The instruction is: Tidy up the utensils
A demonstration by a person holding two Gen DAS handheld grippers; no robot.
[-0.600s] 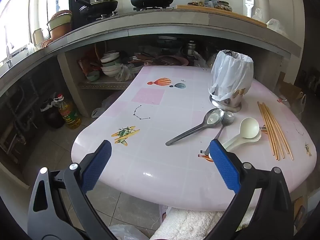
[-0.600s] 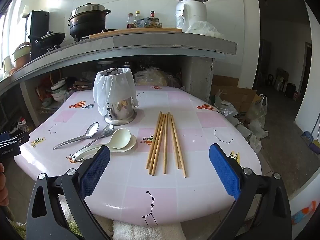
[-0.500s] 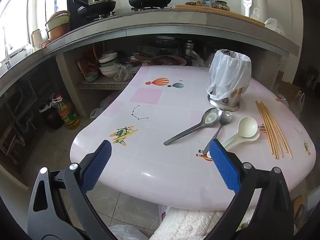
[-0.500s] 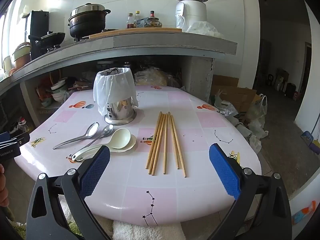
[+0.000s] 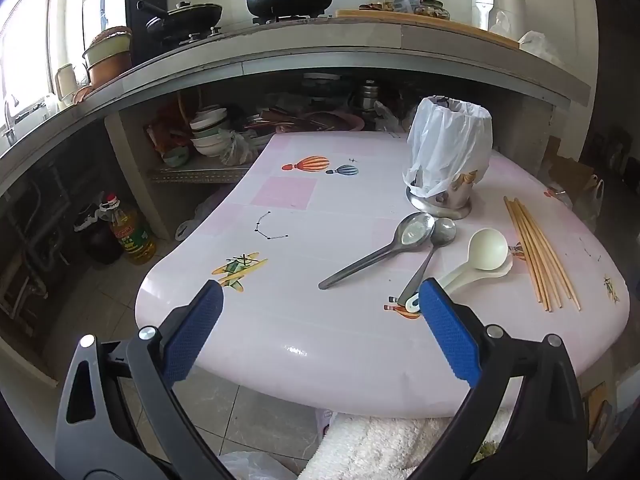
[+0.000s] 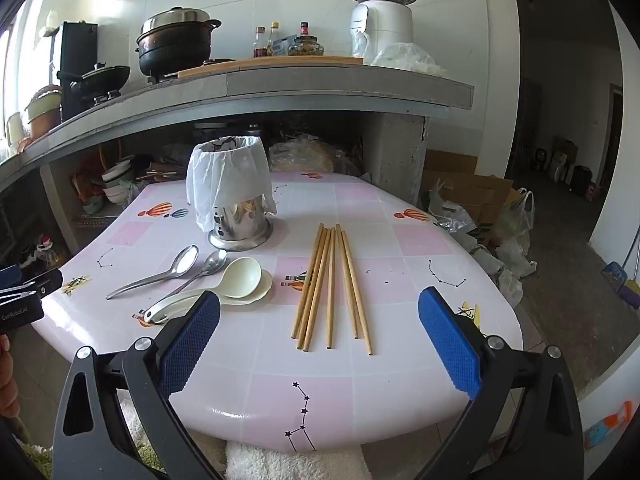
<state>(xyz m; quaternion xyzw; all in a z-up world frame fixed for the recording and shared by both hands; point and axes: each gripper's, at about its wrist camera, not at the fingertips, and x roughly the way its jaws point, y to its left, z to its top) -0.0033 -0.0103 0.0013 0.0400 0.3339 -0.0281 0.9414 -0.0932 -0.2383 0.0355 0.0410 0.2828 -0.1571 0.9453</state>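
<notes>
Nothing is picked up yet: this looks like the start, both grippers hovering short of the surface with jaws wide and empty. The chopsticks lie loose ahead of the right gripper; two steel spoons and two nested white ladles lie ahead of the left gripper. The bag-lined holder stands behind them. Next, probably a descent onto one piece, pinching it off the flat surface. Neighbouring handles crowd the grasp.
</notes>
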